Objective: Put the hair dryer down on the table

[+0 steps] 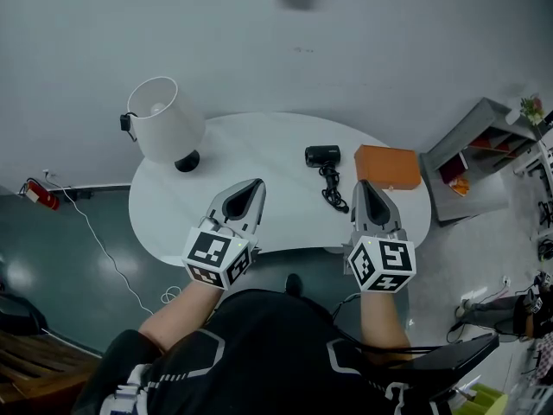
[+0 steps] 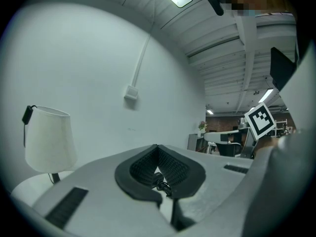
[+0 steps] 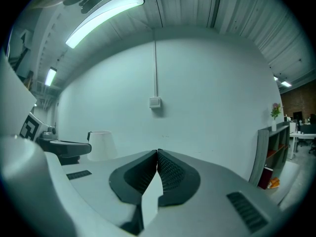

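A: Entry. Where is the hair dryer (image 1: 322,156)?

B: It lies on the desk (image 1: 259,145), toward the far side, near the orange box (image 1: 387,167). Its cord (image 1: 333,190) trails toward the near edge. Nothing touches it.

A: Jaws?

B: Left gripper (image 1: 257,182): jaws closed tip to tip, nothing between them (the dark tangle seen through the gap in the left gripper view looks like the dryer's cord, out on the desk). Right gripper (image 1: 365,184): jaws together as well, empty. Both point roughly level over the near part of the desk, short of the dryer.

A: Step in hand?

B: My reading is that the put-down is done, since the dryer rests free. Little seems left. Any withdrawal should keep clear of the cord, which lies between the grippers and nearer the right one, so nothing snags.
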Demonstrator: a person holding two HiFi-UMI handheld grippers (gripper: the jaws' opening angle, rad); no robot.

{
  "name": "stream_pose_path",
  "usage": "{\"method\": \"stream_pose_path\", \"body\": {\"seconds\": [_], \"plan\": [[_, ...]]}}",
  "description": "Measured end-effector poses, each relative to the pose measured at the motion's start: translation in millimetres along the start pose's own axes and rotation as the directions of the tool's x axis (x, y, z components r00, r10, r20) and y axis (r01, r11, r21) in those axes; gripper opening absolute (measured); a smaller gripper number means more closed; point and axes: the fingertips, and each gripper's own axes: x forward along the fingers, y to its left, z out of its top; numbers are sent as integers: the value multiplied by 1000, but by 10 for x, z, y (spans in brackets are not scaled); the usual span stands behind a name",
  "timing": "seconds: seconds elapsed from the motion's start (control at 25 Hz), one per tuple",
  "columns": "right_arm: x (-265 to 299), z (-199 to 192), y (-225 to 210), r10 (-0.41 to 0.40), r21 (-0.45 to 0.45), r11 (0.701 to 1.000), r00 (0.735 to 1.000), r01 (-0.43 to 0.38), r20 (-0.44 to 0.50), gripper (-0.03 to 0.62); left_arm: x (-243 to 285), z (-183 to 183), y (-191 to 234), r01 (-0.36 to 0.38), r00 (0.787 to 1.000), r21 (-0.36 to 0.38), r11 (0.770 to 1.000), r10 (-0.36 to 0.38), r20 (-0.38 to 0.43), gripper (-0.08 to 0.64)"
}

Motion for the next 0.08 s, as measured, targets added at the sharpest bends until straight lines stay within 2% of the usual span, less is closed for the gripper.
{"method": "stream_pose_path", "body": {"seconds": [0.08], "plan": [[6,0,-15,-4,-1,1000,1000,4,0,25,8,-5,-9,2,1000,0,1000,-2,-1,6]]}}
